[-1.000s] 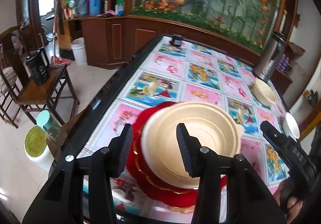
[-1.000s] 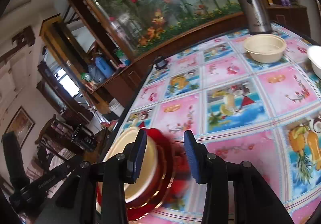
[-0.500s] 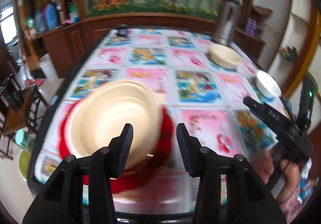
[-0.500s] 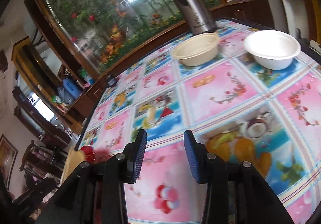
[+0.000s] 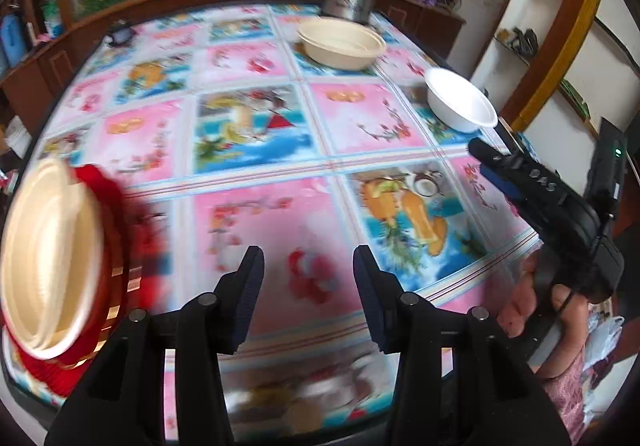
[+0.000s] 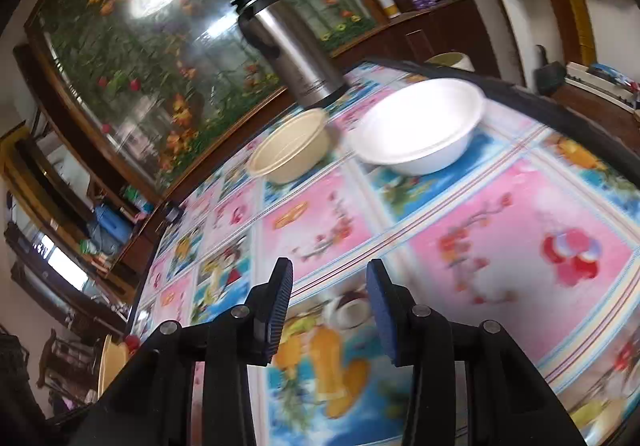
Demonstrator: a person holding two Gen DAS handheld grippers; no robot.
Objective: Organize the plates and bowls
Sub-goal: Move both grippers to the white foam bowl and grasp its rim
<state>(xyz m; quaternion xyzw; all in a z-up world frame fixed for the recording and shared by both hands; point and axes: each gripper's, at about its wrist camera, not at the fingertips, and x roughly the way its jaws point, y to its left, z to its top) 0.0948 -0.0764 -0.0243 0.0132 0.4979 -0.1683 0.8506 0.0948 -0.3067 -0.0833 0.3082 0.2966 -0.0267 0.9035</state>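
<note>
**A:** Where do the loose bowls lie from my grippers?

**B:** From the right gripper [image 6: 328,310], the white bowl [image 6: 420,134] sits at about one o'clock, well ahead across the tablecloth [image 6: 500,254]. The tan bowl [image 6: 292,150] is at about eleven o'clock, just beside the white one and in front of the steel flask [image 6: 292,50]. Whether the two bowls touch I cannot tell; the picture is smeared there.

**A:** And my jaws?

**B:** On the right they stand apart with nothing between them, only tablecloth below. The left gripper [image 5: 308,294] is the same: pads parted, empty.

**A:** Which hand is nearer?

**B:** I judge the right. In the left wrist view the white bowl [image 5: 460,102] lies at two o'clock near the table's right edge, the tan bowl [image 5: 340,42] at twelve, further back. The right gripper [image 5: 532,186] shows at three o'clock, its tip pointing towards the white bowl.

**A:** The stack?

**B:** The tan plate on the red plates [image 5: 132,246] lies at nine o'clock from my left gripper, at the table's near left corner, well apart from both bowls. Both bowls are round, so no long axis matters; I would take the near rim.
</note>
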